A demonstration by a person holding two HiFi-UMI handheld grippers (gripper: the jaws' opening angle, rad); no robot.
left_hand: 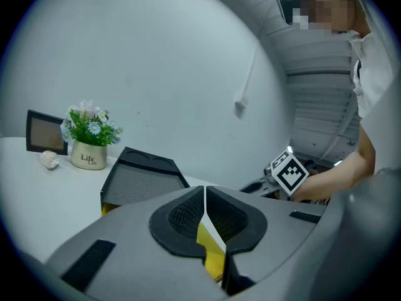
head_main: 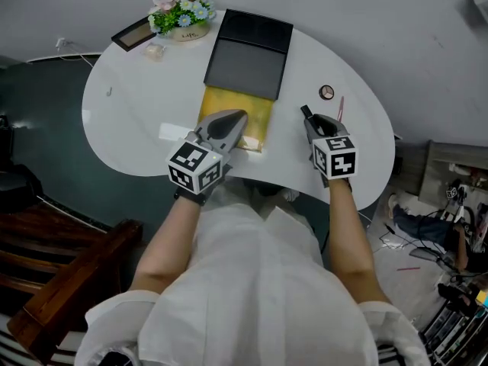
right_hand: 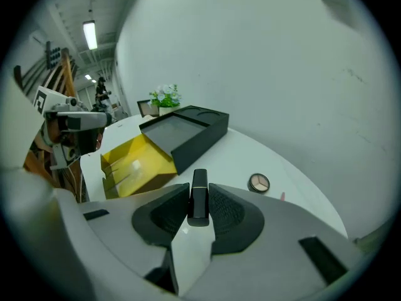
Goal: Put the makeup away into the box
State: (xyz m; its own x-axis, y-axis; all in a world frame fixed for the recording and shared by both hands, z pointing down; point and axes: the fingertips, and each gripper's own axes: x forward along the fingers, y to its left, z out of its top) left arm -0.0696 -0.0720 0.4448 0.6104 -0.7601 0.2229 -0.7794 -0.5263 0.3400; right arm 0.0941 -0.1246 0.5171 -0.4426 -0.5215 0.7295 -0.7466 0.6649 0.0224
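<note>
- Closest to my head camera are the operator's white sleeves and forearms, each hand carrying one pair of tongs over the near edge of the white table [head_main: 130, 105].
- Right gripper [right_hand: 199, 196]: its jaws pinch a black lipstick [right_hand: 198, 196] between the ribbed pads. The tube stands along the jaws, its far end poking out past the tips.
- From the head view the right gripper [head_main: 307, 113] sits to the right of the box and apart from it, so the lipstick [head_main: 306, 112] is in the tongs, not in any container.
- Left gripper [left_hand: 205, 196]: its jaws are pressed together, pad against pad, with nothing gripped. From above, the left gripper [head_main: 236, 117] lies over the near part of the yellow compartment.
- Black box [head_main: 248, 56] sits mid-table. It shows a flat grey surface and, at its far end, a black panel with two round recesses.
- Yellow compartment [head_main: 229, 107] juts from the box's near end, with its flaps open; only its glossy yellow inside shows in the right gripper view [right_hand: 135, 165].
- Round compact [head_main: 326, 92] lies on the table beyond the right gripper, with a thin pink stick [head_main: 340, 107] just beside it.
- At the far left stand a flower pot [head_main: 181, 14] and a dark picture frame [head_main: 133, 33].
</note>
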